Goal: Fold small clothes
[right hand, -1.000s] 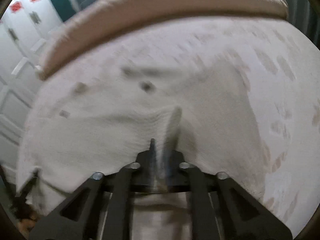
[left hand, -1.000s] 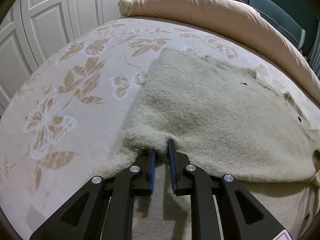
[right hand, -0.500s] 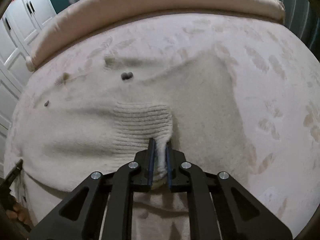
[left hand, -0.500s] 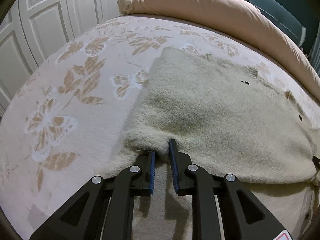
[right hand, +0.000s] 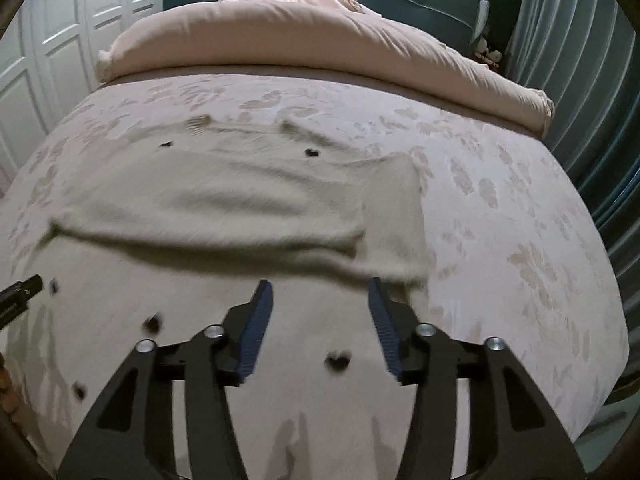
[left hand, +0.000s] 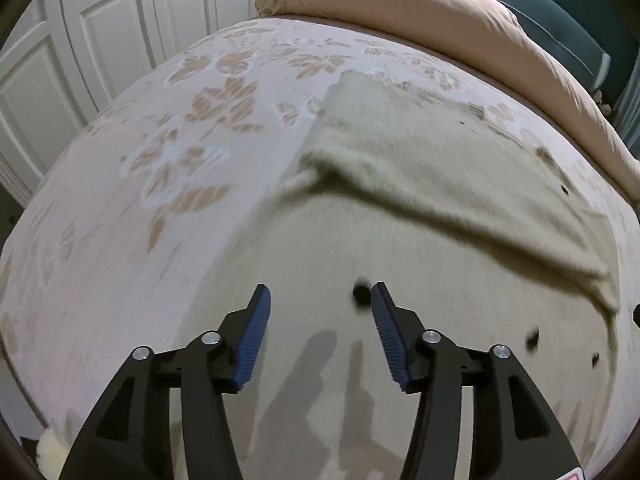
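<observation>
**Both grippers let go over a half-folded cardigan**

The left gripper (left hand: 320,300) hangs above the cardigan (left hand: 420,184) with its jaws opening and nothing between them but bare knit below; a dark button (left hand: 361,294) sits just beside the inner face of one finger. The right gripper (right hand: 320,294) is in the same state: jaws opening, empty, pointing down at the cloth.

The cardigan (right hand: 224,204) lies spread on the bed (right hand: 520,208), across the butterfly-patterned cover, with a rolled duvet (right hand: 320,40) beyond it at the far side. One fold looks done: a cream flap lies over the far part of the garment, its edge running as a shadowed ridge across both views. The near part, with its buttons (right hand: 338,360), lies flat and uncovered under the grippers. In the right view the flap ends short of the garment's right edge, where a single layer shows.

Judging by this, the task is partway. The piece is still wide and long, so at least one more fold seems needed, perhaps bringing the sides in or doubling the length again, and the flap's rumpled edge may want smoothing first. No other clothes show in either view.
</observation>
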